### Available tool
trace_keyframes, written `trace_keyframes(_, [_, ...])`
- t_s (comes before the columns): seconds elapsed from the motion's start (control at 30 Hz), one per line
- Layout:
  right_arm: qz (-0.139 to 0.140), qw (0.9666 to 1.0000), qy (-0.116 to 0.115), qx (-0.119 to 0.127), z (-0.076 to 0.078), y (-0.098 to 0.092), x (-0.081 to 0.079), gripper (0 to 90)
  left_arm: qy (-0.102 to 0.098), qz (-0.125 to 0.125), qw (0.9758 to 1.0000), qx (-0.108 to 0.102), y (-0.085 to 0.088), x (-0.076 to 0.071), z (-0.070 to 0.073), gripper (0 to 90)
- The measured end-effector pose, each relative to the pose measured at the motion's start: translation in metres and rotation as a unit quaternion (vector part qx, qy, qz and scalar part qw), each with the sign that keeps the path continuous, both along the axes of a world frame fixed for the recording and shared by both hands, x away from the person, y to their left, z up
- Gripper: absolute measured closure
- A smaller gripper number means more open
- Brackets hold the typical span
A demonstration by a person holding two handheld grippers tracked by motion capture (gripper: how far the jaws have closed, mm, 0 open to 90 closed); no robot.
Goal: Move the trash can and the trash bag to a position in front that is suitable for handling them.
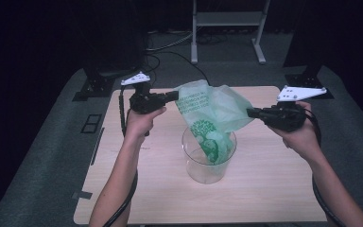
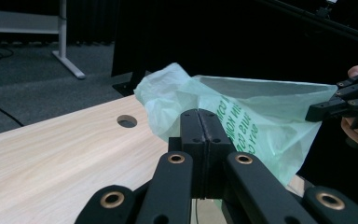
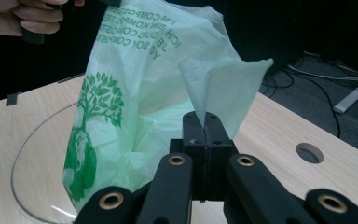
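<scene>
A thin pale green bag (image 1: 212, 111) with a dark green tree print and lettering hangs stretched between my two grippers, above the table. Its lower end droops into a clear round plastic container (image 1: 209, 163) standing mid-table. My left gripper (image 1: 176, 96) is shut on the bag's left top edge, where the film (image 2: 177, 100) bunches at the closed jaws of my left gripper (image 2: 199, 114). My right gripper (image 1: 250, 112) is shut on the bag's right edge; a fold of film (image 3: 223, 88) rises from the closed jaws of my right gripper (image 3: 206, 122). The container's rim (image 3: 21, 154) curves below the bag.
The light wooden table (image 1: 264, 184) has a round cable hole (image 2: 127, 121) near its far edge. A white metal stand (image 1: 229, 23) and cables lie on the dark floor beyond. Black stand bases (image 1: 92, 85) sit at the table's far corners.
</scene>
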State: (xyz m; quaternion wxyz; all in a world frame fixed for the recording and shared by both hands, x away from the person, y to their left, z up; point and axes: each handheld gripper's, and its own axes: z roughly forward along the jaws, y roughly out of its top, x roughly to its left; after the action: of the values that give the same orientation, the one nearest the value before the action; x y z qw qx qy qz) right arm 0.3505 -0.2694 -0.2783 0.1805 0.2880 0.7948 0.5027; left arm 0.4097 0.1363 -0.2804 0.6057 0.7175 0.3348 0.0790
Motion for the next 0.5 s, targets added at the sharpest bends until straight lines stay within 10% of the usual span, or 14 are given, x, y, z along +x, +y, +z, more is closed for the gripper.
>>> trace_keyframes(0.5, [-0.013, 0.9992, 0.038, 0.004, -0.036, -0.027, -0.011, 90.0, 0.015, 0.005, 0.9998, -0.008, 0.031, -0.031, -0.048, 90.0])
